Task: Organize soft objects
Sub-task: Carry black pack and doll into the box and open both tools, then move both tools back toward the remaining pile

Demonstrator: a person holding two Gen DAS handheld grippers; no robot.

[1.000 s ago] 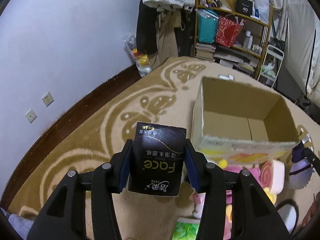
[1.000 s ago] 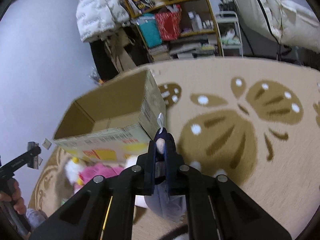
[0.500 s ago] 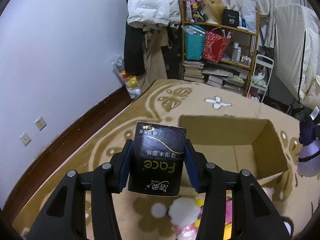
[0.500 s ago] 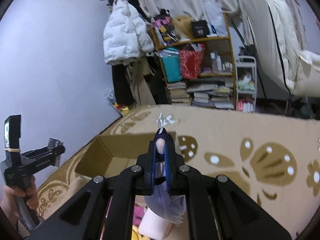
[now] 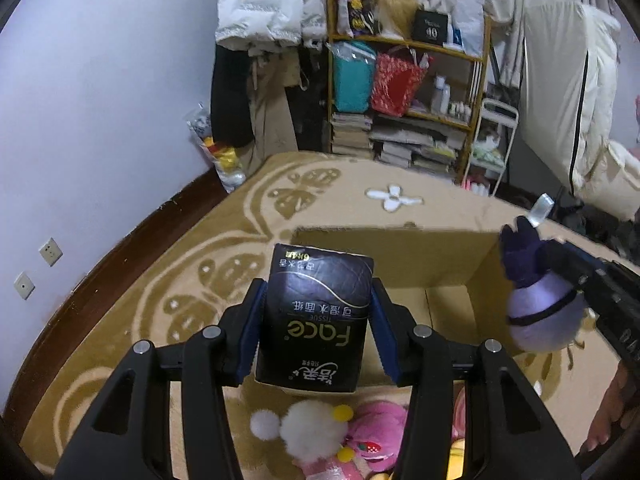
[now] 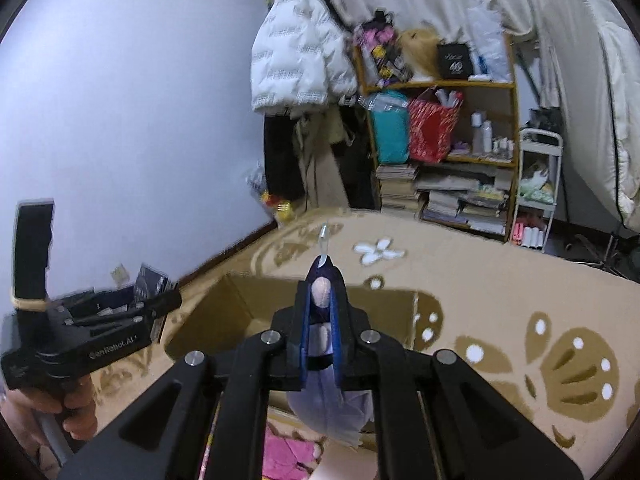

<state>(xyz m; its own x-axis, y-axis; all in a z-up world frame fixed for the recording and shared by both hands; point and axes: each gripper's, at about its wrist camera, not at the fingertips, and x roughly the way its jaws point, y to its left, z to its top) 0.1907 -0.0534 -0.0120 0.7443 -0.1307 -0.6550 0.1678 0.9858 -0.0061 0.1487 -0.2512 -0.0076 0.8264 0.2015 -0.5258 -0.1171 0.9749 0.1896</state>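
My left gripper is shut on a black tissue pack and holds it above the near wall of an open cardboard box. My right gripper is shut on a purple plush toy, held over the same box. The plush also shows in the left wrist view, over the box's right side. The left gripper shows at the left of the right wrist view. Pink and white plush toys lie on the carpet in front of the box.
The box stands on a tan patterned carpet. A shelf full of books and bags stands against the far wall, with hanging coats to its left. A white cart stands beside the shelf.
Both grippers have risen and moved forward over the box with their loads. The purple plush has come closer to the box's right side in the left wrist view.
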